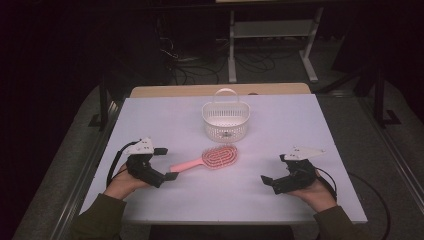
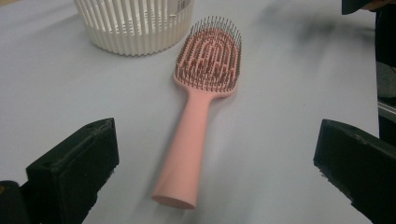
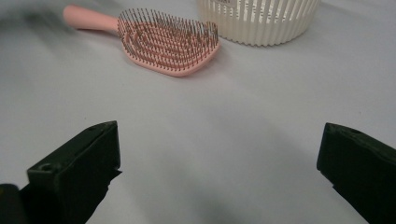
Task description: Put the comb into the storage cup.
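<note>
A pink hairbrush (image 1: 207,160) lies bristles up in the middle of the white table (image 1: 150,115), its handle pointing toward my left gripper (image 1: 166,163). That gripper is open, with the handle's end just in front of its jaws. In the left gripper view the hairbrush (image 2: 198,107) runs away from the open left gripper (image 2: 219,135) toward a white slatted basket (image 2: 135,25). My right gripper (image 1: 272,168) rests open on the table right of the brush, holding nothing. In the right gripper view the right gripper (image 3: 219,140) stands well short of the brush head (image 3: 168,39) and the basket (image 3: 259,21).
The basket (image 1: 226,120), with an upright handle, stands just behind the brush head. A wooden strip (image 1: 220,90) borders the table's far edge. Beyond it, cables and a white metal frame (image 1: 272,30) stand on the dark floor.
</note>
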A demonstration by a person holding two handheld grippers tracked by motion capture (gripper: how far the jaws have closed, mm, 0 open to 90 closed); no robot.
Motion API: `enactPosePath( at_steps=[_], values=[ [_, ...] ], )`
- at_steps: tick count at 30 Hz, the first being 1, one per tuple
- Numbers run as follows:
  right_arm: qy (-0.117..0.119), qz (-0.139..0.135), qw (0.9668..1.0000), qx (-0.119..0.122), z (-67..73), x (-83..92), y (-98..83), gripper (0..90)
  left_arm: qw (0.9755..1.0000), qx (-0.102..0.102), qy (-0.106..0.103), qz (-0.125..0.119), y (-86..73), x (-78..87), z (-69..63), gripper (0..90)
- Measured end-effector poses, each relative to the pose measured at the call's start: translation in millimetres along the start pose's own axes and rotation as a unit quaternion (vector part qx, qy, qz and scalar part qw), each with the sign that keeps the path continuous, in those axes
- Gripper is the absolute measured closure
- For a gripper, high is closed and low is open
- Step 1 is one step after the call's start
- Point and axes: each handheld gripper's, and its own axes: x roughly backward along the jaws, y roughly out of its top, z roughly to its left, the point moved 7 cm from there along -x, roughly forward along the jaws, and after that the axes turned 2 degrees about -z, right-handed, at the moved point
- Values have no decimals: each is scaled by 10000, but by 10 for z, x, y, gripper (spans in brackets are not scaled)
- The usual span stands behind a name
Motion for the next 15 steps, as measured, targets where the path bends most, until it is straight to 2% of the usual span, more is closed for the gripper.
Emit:
enactPosePath(
  at_steps=[15],
  values=[
    [-13, -13, 10000, 7, -5, 7, 8, 0, 10000, -16, -1, -46, 88, -20, 18, 0]
  ],
)
